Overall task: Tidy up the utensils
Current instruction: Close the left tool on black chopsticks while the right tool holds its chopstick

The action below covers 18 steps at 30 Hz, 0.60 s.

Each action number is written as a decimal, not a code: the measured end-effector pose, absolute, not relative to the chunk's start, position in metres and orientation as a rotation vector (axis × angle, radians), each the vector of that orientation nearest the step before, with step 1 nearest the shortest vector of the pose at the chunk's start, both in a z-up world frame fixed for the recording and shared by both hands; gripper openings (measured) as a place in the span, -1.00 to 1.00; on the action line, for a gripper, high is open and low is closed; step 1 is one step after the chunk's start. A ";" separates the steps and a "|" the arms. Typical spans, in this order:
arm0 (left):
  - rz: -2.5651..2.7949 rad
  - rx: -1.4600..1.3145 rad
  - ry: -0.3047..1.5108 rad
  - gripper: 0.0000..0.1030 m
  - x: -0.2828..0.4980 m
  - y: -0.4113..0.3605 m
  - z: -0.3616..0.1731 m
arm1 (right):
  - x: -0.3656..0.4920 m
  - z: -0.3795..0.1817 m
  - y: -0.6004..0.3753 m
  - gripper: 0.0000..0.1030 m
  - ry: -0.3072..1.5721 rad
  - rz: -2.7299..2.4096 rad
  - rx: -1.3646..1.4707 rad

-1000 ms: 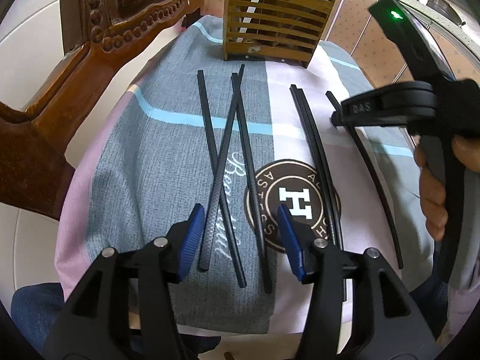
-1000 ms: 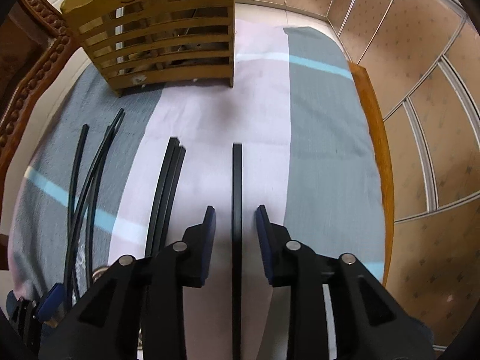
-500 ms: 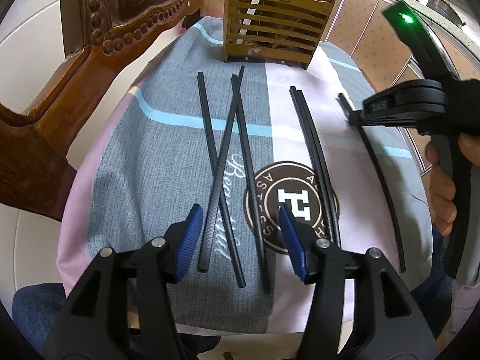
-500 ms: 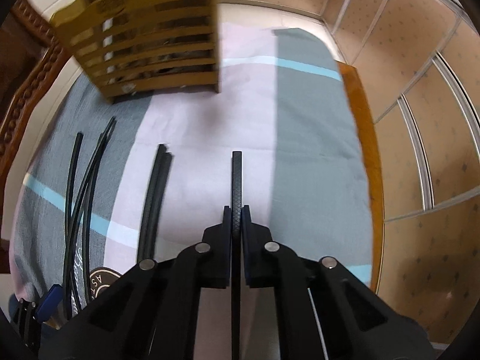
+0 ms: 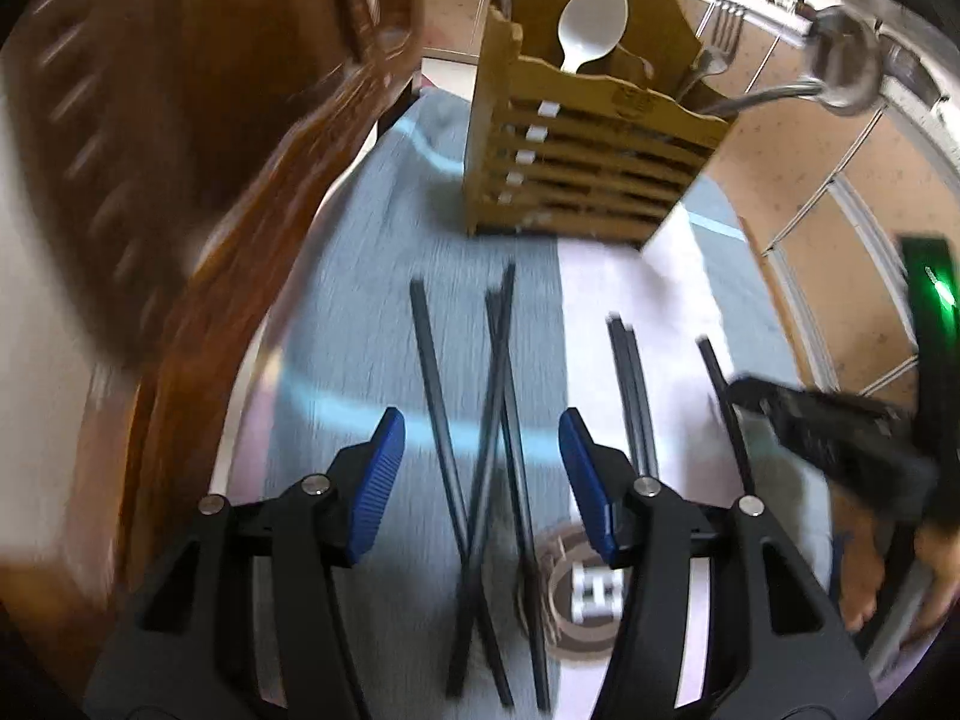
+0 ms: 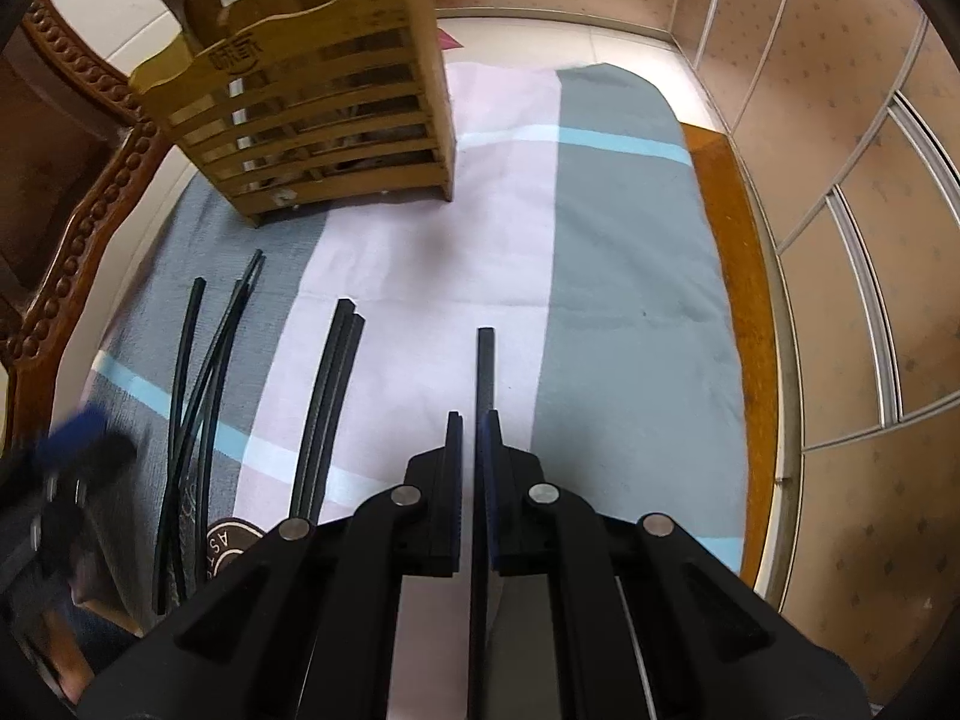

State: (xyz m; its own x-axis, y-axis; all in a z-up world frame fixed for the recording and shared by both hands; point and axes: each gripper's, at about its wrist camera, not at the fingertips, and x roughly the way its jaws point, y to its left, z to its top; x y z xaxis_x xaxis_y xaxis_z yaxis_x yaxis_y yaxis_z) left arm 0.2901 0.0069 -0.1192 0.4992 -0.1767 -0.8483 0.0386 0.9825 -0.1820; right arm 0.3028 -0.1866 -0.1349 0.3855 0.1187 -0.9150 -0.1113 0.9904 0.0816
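Several black chopsticks lie on a grey and pink cloth (image 6: 630,276). My right gripper (image 6: 475,438) is shut on one black chopstick (image 6: 485,360) and holds it just above the cloth, tip pointing away. In the left wrist view that chopstick (image 5: 723,384) runs from the right gripper (image 5: 744,390). My left gripper (image 5: 482,456) is open, low over three crossed chopsticks (image 5: 486,420). A pair of chopsticks (image 5: 630,384) lies between the two groups; it also shows in the right wrist view (image 6: 330,396). A slatted wooden utensil holder (image 5: 588,162) stands at the far end (image 6: 312,120).
The holder contains a white spoon (image 5: 591,18), forks (image 5: 717,48) and a metal ladle (image 5: 840,78). A carved wooden chair (image 5: 198,192) stands at the left. The wooden table edge (image 6: 750,324) shows at the right, with a panelled wall (image 6: 858,180) beyond.
My right gripper closed on the single chopstick and lifted it slightly. My left gripper moved forward over the crossed chopsticks toward the holder, staying open.
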 end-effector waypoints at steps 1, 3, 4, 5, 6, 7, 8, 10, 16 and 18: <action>-0.117 -0.130 1.050 0.03 0.300 0.005 -0.120 | 0.303 -0.136 -0.187 -0.86 1.166 0.153 0.004; -0.086 -0.096 1.075 0.02 0.324 0.003 -0.126 | 0.305 -0.137 -0.187 -0.86 1.164 0.161 -0.007; -0.066 -0.079 1.094 0.00 0.337 0.002 -0.132 | 0.304 -0.137 -0.187 -0.86 1.164 0.165 -0.010; -0.055 -0.074 1.110 -0.03 0.345 0.002 -0.137 | 0.304 -0.138 -0.186 -0.86 1.166 0.171 -0.012; -0.047 -0.074 1.129 -0.10 0.353 0.003 -0.141 | 0.305 -0.139 -0.188 -0.86 1.168 0.178 -0.014; -0.046 -0.082 1.154 -0.17 0.363 0.004 -0.147 | 0.305 -0.139 -0.188 -0.86 1.170 0.183 -0.017; -0.048 -0.084 1.169 -0.26 0.369 0.005 -0.151 | 0.306 -0.140 -0.190 -0.85 1.170 0.185 -0.018; -0.054 -0.082 1.193 -0.27 0.378 0.003 -0.158 | 0.308 -0.140 -0.195 -0.84 1.171 0.189 -0.011; -0.064 -0.079 1.213 -0.27 0.396 0.000 -0.163 | 0.316 -0.144 -0.209 -0.83 1.179 0.177 0.009; -0.051 -0.065 1.218 -0.71 0.398 0.000 -0.162 | 0.318 -0.145 -0.211 -0.83 1.181 0.176 0.013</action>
